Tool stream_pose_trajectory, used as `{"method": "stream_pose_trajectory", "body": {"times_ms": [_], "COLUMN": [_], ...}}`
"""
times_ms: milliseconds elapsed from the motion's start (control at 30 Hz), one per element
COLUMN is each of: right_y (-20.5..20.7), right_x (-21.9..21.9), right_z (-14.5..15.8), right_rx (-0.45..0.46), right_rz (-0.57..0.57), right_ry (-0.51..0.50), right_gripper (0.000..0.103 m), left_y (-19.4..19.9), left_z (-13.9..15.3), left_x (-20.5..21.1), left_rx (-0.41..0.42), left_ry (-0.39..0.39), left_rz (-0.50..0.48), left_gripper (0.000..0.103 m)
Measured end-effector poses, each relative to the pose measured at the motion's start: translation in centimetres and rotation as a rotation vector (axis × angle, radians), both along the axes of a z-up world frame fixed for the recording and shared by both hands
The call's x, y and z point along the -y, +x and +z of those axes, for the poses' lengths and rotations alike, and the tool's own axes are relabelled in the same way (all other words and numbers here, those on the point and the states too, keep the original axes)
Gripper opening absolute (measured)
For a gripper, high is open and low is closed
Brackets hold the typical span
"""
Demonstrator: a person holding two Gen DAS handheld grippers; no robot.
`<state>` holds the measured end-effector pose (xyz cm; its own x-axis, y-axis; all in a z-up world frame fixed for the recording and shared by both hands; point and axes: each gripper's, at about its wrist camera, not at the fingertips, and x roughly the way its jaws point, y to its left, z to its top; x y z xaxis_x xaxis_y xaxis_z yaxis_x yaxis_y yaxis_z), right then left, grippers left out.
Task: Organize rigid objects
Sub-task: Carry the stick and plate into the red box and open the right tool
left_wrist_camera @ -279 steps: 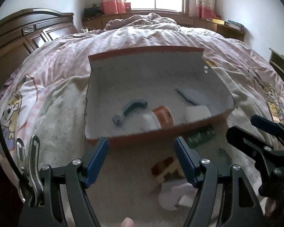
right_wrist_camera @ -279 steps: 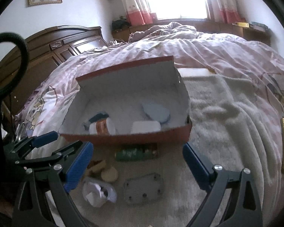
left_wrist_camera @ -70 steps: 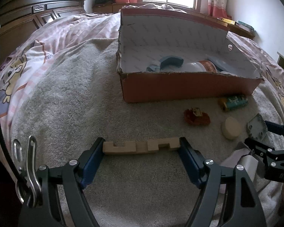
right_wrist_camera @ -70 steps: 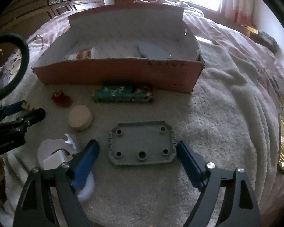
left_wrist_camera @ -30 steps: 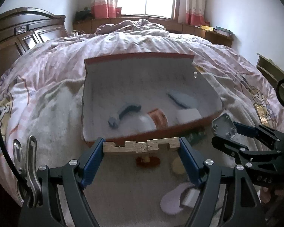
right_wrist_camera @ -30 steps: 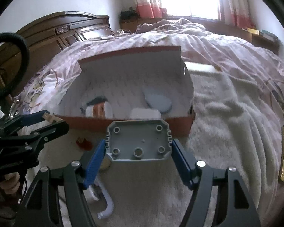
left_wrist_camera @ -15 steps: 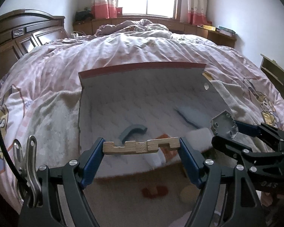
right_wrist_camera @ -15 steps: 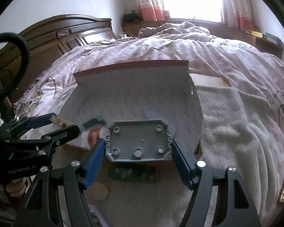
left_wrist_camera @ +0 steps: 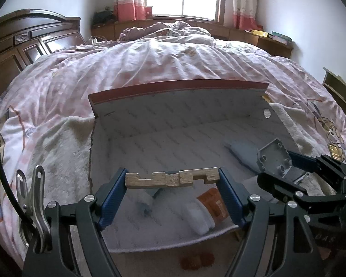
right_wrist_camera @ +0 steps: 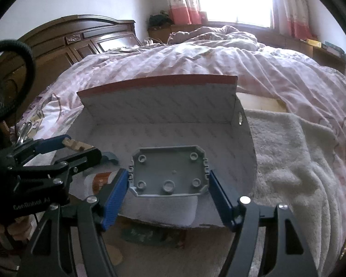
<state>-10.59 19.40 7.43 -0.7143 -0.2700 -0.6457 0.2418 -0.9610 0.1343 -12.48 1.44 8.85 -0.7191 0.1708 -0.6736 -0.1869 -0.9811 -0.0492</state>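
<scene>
Moved: both grippers now hang over the box (left_wrist_camera: pixel 177 87) instead of short of its front wall.
Left gripper (left_wrist_camera: pixel 172 180): clamped endwise on the wood piece (left_wrist_camera: pixel 171 179), above the bottle (left_wrist_camera: pixel 210 205).
Right gripper (right_wrist_camera: pixel 168 176): clamped on the grey plate (right_wrist_camera: pixel 168 173), over the box's right half.
Doing it well: lower each piece near the floor, clear of the bottle, then part the jaws.
Hidden: the plate covers what lies beneath it; the green pack (right_wrist_camera: pixel 150 234) and red toy (left_wrist_camera: pixel 197 260) outside are blurred.

Our right hand-held gripper (right_wrist_camera: pixel 169 185) clamps the grey plate (right_wrist_camera: pixel 168 172) above the open box (right_wrist_camera: pixel 156 99); beside it, our left hand-held gripper (right_wrist_camera: pixel 78 149) holds a wooden piece (right_wrist_camera: pixel 75 144) on the bed (right_wrist_camera: pixel 242 62).
</scene>
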Motion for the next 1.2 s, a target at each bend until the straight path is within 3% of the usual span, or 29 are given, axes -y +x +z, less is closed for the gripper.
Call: {"method": "stream_pose_trajectory", "body": {"times_ms": [1200], "right_y": [-1.1], "right_x": [-0.4], "right_z": [-1.4], "right_rx": [0.016], "right_rz": [-0.021], "right_ry": [0.009], "right_gripper": [0.076], "left_y": [-2.2], "left_z": [-2.9], "left_x": [-0.5], "left_rx": [0.063], "left_ry": [-0.018], "left_rz": [0.037], "left_gripper": [0.079]}}
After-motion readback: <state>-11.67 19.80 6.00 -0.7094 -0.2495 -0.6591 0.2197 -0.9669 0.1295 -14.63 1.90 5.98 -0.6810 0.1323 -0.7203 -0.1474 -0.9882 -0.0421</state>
